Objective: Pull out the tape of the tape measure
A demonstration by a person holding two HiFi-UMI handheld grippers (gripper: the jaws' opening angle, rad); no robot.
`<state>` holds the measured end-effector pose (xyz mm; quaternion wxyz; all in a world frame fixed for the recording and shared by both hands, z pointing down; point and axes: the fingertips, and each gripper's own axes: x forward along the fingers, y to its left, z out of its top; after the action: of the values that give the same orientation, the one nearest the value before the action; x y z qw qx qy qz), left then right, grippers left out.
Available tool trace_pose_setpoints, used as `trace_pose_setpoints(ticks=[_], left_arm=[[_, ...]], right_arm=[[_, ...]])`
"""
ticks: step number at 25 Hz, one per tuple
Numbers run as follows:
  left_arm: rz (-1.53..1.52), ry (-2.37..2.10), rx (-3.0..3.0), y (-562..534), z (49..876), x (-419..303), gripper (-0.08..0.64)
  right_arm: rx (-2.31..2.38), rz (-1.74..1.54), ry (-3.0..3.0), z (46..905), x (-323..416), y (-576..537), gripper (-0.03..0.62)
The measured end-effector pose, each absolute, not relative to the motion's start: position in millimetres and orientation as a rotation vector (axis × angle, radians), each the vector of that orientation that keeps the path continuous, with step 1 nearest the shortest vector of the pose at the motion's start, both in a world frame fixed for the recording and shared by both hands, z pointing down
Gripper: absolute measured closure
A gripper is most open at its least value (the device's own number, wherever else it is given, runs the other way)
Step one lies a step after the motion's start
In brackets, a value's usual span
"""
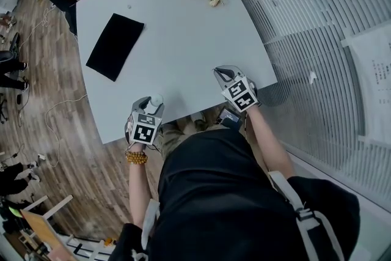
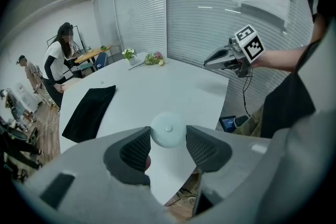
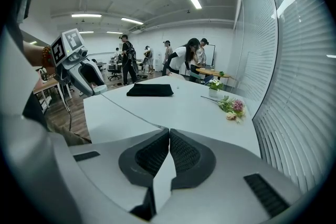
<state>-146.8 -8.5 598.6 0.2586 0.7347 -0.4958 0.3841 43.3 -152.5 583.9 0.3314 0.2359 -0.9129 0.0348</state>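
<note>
With the round tape measure (image 2: 168, 132) gripped in the left hand-held gripper (image 2: 168, 140) at the table's (image 1: 183, 40) near edge and the thin tape (image 3: 132, 111) apparently pinched in the closed right hand-held gripper (image 3: 168, 136), the case should be kept still while the tape is drawn straight rightward.

— What are the right gripper (image 3: 168, 131) jaws doing?
— They are pressing together on a thin tape (image 3: 133, 110), which is running straight across the white table (image 3: 210, 118) to the tape measure (image 3: 100, 91) in the left gripper (image 3: 95, 87).
— And beyond?
— A black cloth (image 3: 150, 90) is lying flat, and cut flowers (image 3: 231, 107) are lying near the blinds (image 3: 294, 86).
</note>
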Motion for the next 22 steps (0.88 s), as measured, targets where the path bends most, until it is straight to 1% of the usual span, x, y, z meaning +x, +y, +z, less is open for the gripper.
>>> trace_pose_setpoints(ticks=[12, 22], left_arm=[[1.042, -1.326, 1.983, -11.3, 602.0, -144.0, 0.336], [1.014, -1.326, 2.005, -17.9, 595.6, -136.6, 0.336]], right_arm=[[0.639, 0.081, -2.356, 584.7, 46.7, -156.4, 0.588], [0.674, 0.135, -2.344, 592.7, 53.0, -164.6, 0.588]])
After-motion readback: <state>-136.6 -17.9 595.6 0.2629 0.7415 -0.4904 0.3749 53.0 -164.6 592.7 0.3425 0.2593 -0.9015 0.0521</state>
